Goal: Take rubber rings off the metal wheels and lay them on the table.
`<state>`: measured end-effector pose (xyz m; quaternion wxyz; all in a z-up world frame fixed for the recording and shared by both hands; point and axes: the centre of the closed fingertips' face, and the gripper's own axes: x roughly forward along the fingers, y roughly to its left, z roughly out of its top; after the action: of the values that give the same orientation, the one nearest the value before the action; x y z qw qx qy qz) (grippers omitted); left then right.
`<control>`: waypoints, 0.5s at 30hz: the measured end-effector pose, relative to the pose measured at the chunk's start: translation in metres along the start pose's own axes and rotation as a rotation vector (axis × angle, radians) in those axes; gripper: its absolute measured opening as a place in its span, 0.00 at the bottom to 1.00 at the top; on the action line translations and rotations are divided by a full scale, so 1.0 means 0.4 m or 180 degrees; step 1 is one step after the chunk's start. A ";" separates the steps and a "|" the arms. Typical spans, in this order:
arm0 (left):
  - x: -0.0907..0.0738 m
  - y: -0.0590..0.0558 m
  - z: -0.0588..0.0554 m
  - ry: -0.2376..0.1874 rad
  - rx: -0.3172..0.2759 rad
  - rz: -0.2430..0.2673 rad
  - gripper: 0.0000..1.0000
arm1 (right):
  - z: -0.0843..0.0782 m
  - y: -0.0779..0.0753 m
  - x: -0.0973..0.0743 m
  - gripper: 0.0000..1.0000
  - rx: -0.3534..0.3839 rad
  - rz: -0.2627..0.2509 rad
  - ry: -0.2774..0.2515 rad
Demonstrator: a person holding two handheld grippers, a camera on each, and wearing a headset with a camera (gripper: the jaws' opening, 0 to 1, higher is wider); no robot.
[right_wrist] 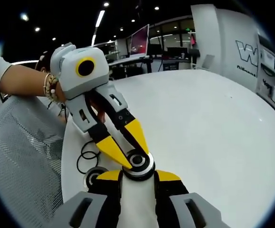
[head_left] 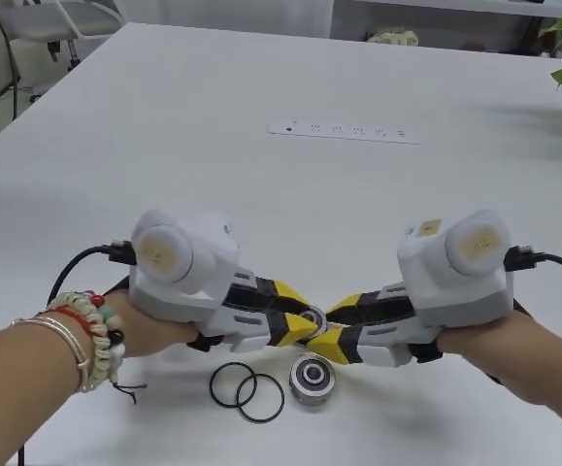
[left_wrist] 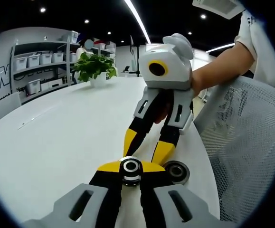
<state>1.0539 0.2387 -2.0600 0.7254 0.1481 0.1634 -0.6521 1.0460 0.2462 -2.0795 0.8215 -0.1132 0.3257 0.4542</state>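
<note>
- Rings (head_left: 247, 390), 2 of them, are lying flat and overlapping on the white tabletop (head_left: 261, 184), just below the left claw; the right gripper view is showing them (right_wrist: 87, 159) beside the chair mesh.
- Both claws are meeting tip to tip above the tabletop's near edge, with 1 wheel (head_left: 312, 317) between them.
- Left claw (head_left: 303, 322) is pinching that wheel: in the left gripper view the wheel (left_wrist: 131, 169) is sitting face-on between its 2 yellow tips (left_wrist: 109, 166).
- Right claw (head_left: 335, 326) is gripping the same wheel from the other side; in the right gripper view its yellow tips are pressing against the wheel's (right_wrist: 138, 164) lower sides, jaws held as far apart as the wheel is wide.
- Whether this wheel is wearing a ring is too small to tell.
- Seen across, the right claw (left_wrist: 146, 148) is reaching down onto the wheel, and the left claw (right_wrist: 135, 156) is coming in from the upper left.
- 2nd wheel (head_left: 312, 379) is resting flat on the tabletop, just right of the rings and under the claws, apart from both.
- Power strip (head_left: 344, 131) is lying farther back on the tabletop.
</note>
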 end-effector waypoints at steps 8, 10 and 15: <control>-0.001 0.001 0.000 -0.0002 0.0000 0.0004 0.08 | 0.005 -0.001 -0.005 0.21 -0.0132 -0.0001 -0.0028; -0.001 0.001 0.000 -0.0002 -0.0004 0.0006 0.08 | 0.005 -0.002 -0.007 0.20 -0.0186 0.0004 -0.0013; -0.002 0.002 0.000 -0.0005 -0.0022 0.0007 0.08 | 0.006 -0.002 -0.008 0.20 -0.0205 0.0003 -0.0012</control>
<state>1.0546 0.2393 -2.0595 0.7267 0.1452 0.1649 -0.6508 1.0466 0.2447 -2.0758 0.8178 -0.1386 0.3093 0.4650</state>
